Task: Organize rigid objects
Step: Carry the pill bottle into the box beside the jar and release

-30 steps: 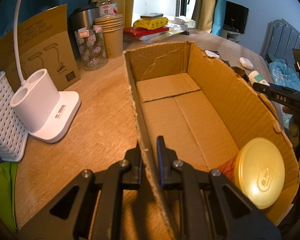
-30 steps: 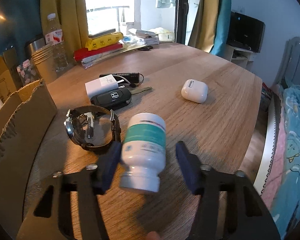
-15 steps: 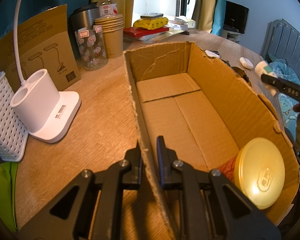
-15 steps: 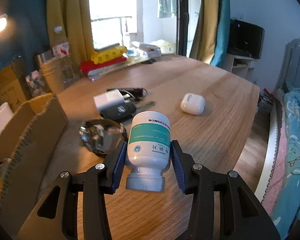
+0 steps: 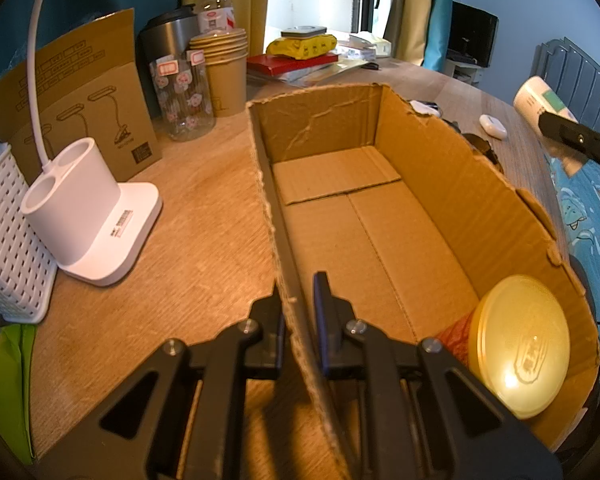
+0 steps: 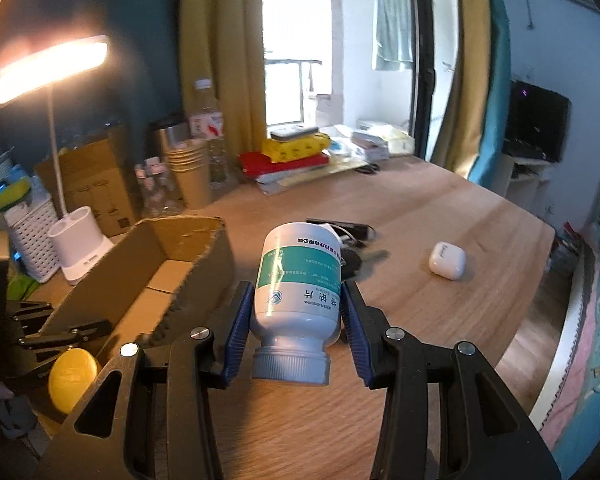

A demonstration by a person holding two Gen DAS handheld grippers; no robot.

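Only right wrist view shows lamp head [image 6: 50, 66] lit.

My left wrist camera looks steeply down, close over the box [image 5: 420, 152], table [image 5: 204, 208] at nine o'clock. My right camera looks across from higher; box [image 6: 204, 248] at nine o'clock.

Daylight's pouring in through a tall window [image 6: 296, 60] with mustard curtains [image 6: 216, 60] hanging beside it, and a teal curtain [image 6: 496, 80] is sitting off to the right. A lit desk lamp [image 6: 52, 64] is glowing warm against the dark teal wall [image 6: 140, 20]. The wooden bench [image 6: 440, 208] is filling the room's middle, with a dark TV [image 6: 538, 120] sitting behind.
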